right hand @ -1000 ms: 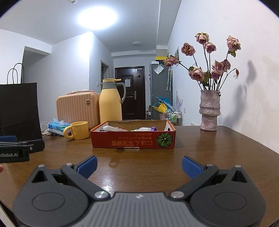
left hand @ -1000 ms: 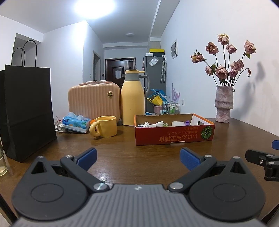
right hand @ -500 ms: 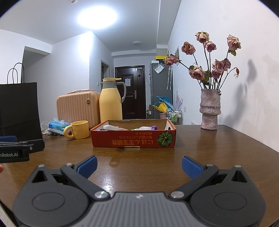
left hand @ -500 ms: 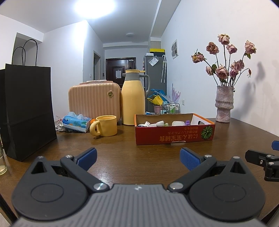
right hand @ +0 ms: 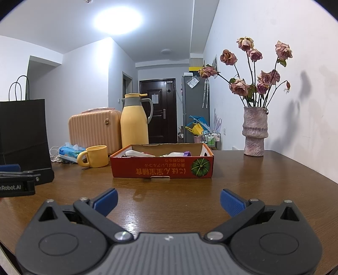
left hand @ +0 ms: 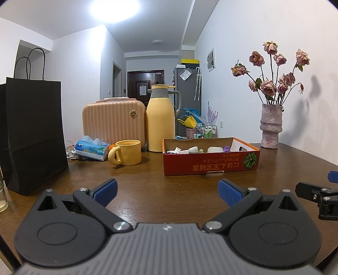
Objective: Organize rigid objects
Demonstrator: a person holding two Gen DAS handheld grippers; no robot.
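1. Both fingers spread wide, holding nothing: left gripper (left hand: 166, 190), right gripper (right hand: 168, 200), low over the tabletop (right hand: 264, 182).
2. Small plastic pieces (left hand: 190, 149) lie inside the red box (right hand: 162, 169), ahead of me; probably light, stiff, slick. I'd pinch across their narrow sides.
3. Polished wood; vase (right hand: 254, 131) near the wall.

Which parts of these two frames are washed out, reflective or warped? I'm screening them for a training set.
Left wrist view: the round ceiling light is blown out, the dried pink roses throw a soft shadow on the white wall, and the frame corners are black. Right wrist view: the glossy brown wooden table reflects the red cardboard box, and fisheye distortion curves the table's edges.
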